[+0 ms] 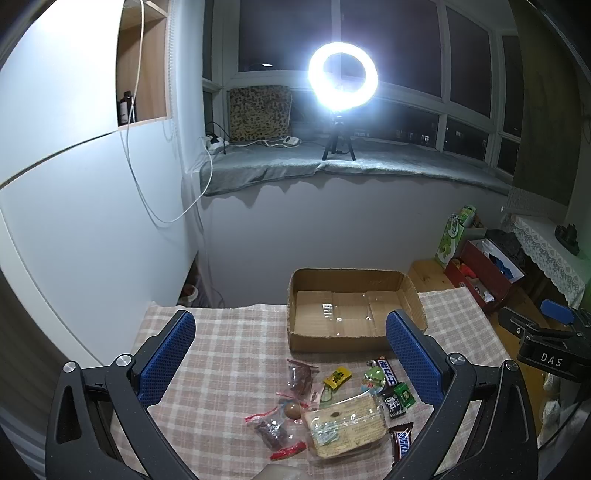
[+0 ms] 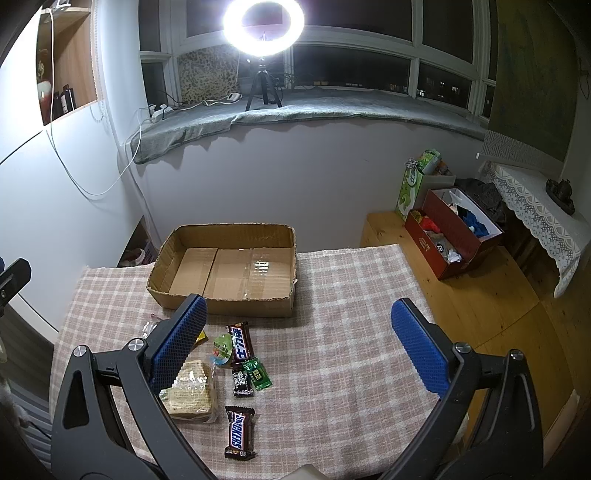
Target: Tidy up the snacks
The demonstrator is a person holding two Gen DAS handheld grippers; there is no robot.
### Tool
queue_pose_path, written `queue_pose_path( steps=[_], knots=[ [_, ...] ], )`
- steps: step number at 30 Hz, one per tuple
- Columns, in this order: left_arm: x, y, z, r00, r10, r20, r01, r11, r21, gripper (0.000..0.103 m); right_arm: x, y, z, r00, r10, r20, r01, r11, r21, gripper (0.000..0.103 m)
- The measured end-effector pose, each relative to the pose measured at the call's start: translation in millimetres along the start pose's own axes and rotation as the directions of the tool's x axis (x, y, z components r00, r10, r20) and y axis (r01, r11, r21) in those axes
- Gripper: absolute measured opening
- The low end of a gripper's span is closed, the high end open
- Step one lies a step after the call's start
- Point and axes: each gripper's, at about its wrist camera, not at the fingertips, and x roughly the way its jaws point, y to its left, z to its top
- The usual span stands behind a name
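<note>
Snacks (image 2: 229, 373) heaped in a loose cluster on the near part of a table, just in front of a cardboard box (image 2: 225, 266). Among them: a brown Snickers bar (image 2: 239, 432) lying nearest, a second dark chocolate bar (image 2: 241, 344) closer to the box, a small green packet (image 2: 257, 373) and a black one (image 2: 242, 384) side by side, a round green-lidded cup (image 2: 222, 350), a yellow sweet (image 1: 337, 377), and a clear bag of pale crackers (image 2: 192, 391). Further left, in the left wrist view, red-edged clear wrappers holding dark pieces (image 1: 271, 430) and a brown egg-shaped item (image 1: 293, 410).

Box shallow, open-topped, torn along its rim, shiny tape across its bare floor.

Left gripper (image 1: 290, 360) hovering above the pile, blue textured jaws spread wide, holding nothing. Right gripper (image 2: 299, 343) likewise spread wide and empty, left jaw over the cracker bag.

Table draped in a pink-and-white checked cloth (image 2: 351, 332). Beyond it a pale wall, a grey-padded window ledge (image 2: 295, 110), dark night windows, and a glaring ring lamp (image 2: 263, 22) on a small tripod. Wooden floor (image 2: 517, 314) at right with a red box of clutter (image 2: 452, 229).
</note>
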Motion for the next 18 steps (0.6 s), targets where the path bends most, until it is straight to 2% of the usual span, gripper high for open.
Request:
queue_pose_path(
  steps=[18],
  knots=[
    [1.8, -3.3, 0.9, 1.0, -0.004, 0.005, 0.004, 1.0, 0.008, 0.102, 0.5, -0.1, -3.1, 1.0, -0.004, -0.002, 0.004, 1.0, -0.002, 0.102]
  ],
)
